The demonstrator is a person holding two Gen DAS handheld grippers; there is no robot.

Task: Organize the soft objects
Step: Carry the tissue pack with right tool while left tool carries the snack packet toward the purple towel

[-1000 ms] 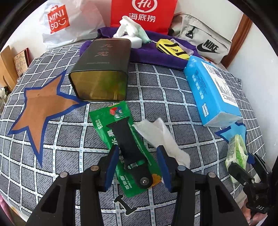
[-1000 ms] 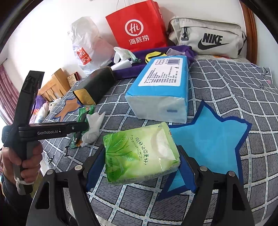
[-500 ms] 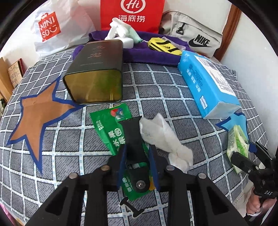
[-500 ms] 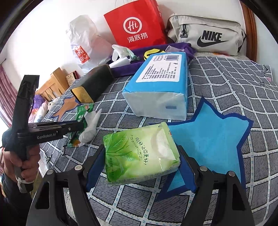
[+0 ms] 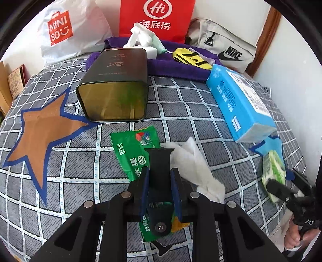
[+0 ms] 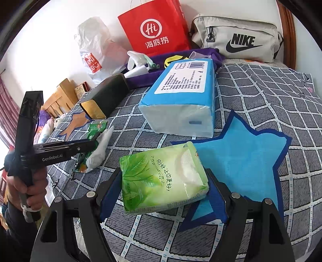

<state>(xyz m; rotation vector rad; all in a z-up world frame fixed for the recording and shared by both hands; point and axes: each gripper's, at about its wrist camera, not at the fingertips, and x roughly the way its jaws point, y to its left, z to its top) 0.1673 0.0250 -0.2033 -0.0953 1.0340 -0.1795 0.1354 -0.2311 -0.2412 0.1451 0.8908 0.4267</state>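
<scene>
Black watch strap, lying on green sachet on bed, sat between left gripper fingers just closing w/ pads touching; thin sachet could lift too.

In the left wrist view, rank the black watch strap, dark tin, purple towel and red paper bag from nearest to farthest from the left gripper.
1. Black watch strap, between the left gripper pads.
2. Dark tin, ahead, slightly left, lying on its side.
3. Purple towel, behind the tin.
4. Red paper bag, against the wall.
</scene>
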